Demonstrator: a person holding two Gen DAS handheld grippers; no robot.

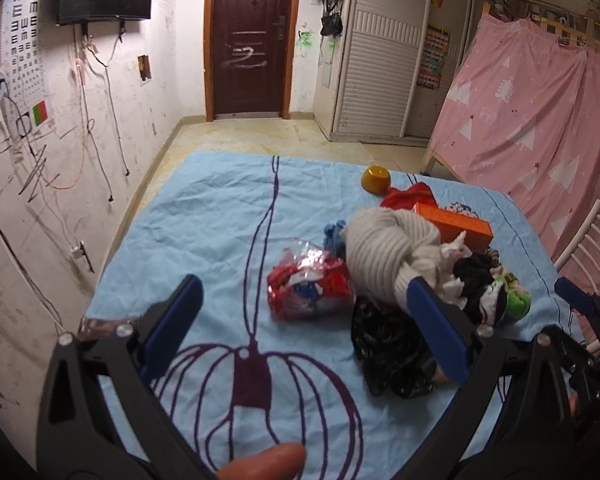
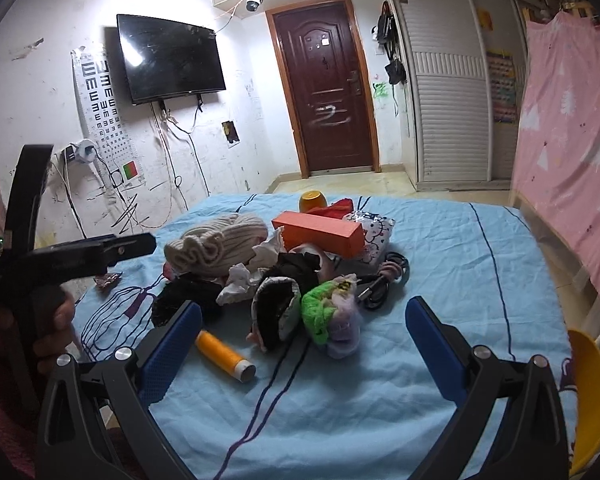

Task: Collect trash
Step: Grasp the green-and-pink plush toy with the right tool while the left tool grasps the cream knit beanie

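Both the left gripper (image 1: 304,320) and right gripper (image 2: 304,340) are held wide open and empty above a cluttered blue bedsheet (image 2: 440,240), apparently poised for the crumpled tissue (image 2: 240,280).

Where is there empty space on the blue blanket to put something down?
The blanket is bare on the wall side, left of the red snack wrapper. It is also bare on the pink-curtain side, right of the black cable. The middle is crowded: cream knit hat, orange box, crumpled tissue.

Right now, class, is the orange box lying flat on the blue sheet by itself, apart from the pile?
No: the orange box rests in the pile.
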